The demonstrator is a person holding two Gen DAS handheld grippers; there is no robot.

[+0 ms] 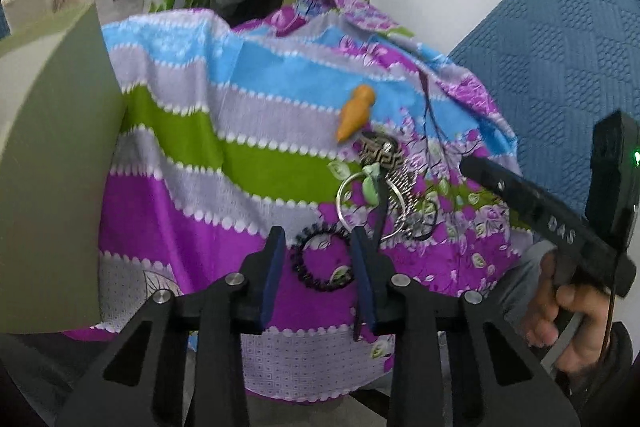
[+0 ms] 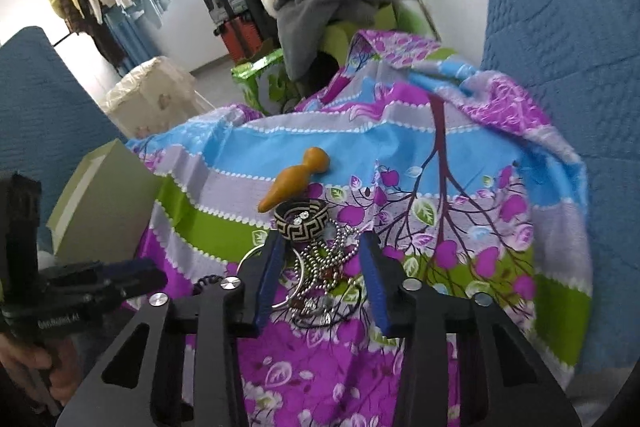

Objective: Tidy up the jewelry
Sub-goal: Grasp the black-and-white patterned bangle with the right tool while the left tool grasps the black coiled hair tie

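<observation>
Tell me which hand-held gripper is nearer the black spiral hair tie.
Left. The left hand-held gripper frames the black spiral hair tie between its open fingers; the right hand-held gripper is beside it, over the tangled silver bead chain.

One orange cone-shaped piece (image 1: 355, 112) lies on one striped floral cloth (image 1: 256, 107), along with one black-and-cream patterned band (image 2: 302, 219), one black coiled ring (image 1: 322, 257) and one pale green box (image 2: 106, 203). Two silver hoops (image 1: 348, 201) show in the tangle, whose ball chains (image 2: 324, 263) are too knotted to count.

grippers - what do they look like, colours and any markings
Both are black, angular frames with triangular cut-outs, silver round bolts and blue pads lining the fingers. The right gripper, seen from the left wrist, bears pale lettering and a green light. The left gripper has small white lettering. Bare hands hold them.
</observation>
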